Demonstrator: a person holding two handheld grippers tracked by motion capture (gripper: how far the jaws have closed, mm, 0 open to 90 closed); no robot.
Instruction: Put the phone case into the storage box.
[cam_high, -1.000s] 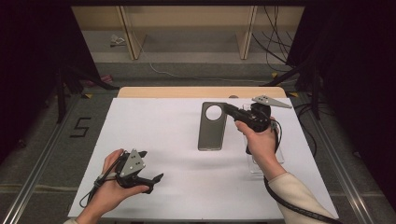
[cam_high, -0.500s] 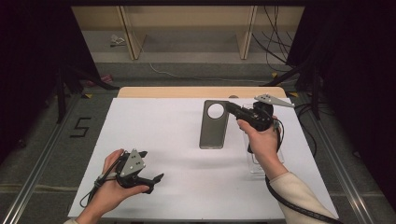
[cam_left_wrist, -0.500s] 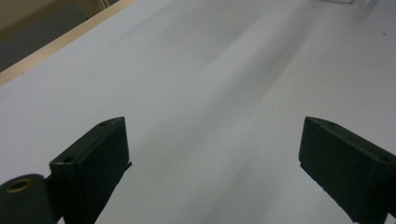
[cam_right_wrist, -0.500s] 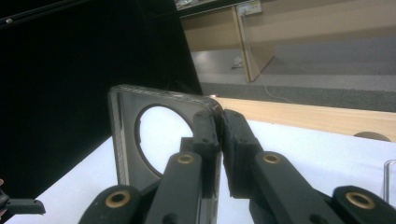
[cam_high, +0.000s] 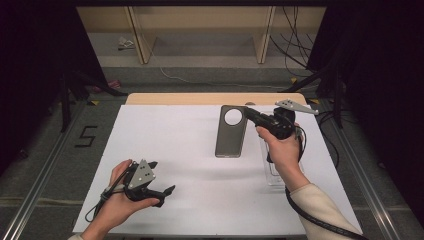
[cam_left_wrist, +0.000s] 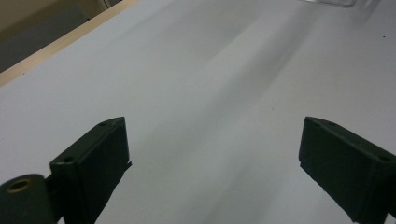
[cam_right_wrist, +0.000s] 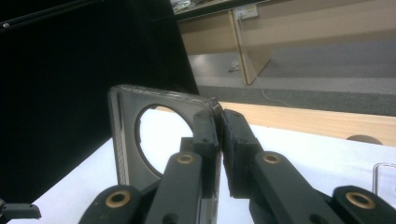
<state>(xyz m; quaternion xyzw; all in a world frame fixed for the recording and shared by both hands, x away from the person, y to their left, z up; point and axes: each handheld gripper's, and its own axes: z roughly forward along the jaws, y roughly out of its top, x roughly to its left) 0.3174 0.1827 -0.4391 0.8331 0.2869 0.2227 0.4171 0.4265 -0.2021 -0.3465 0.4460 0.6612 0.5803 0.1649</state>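
A grey phone case (cam_high: 229, 137) with a round camera hole sits at the middle right of the white table (cam_high: 175, 130). My right gripper (cam_high: 248, 113) is shut on its top right edge. In the right gripper view the two pads pinch the rim of the case (cam_right_wrist: 128, 144) at the right gripper (cam_right_wrist: 219, 128), and the table shows through the hole. Whether the case's near end rests on the table I cannot tell. My left gripper (cam_high: 162, 176) lies in a hand near the front left edge. In its own view the left gripper (cam_left_wrist: 212, 140) is open over bare white table.
A clear plastic piece (cam_high: 272, 172) lies on the table under the right hand and also shows as a clear plastic piece (cam_right_wrist: 384, 179) at the right. A wooden strip (cam_high: 210, 98) edges the table's far side. Beyond it are shelf legs and cables on the floor.
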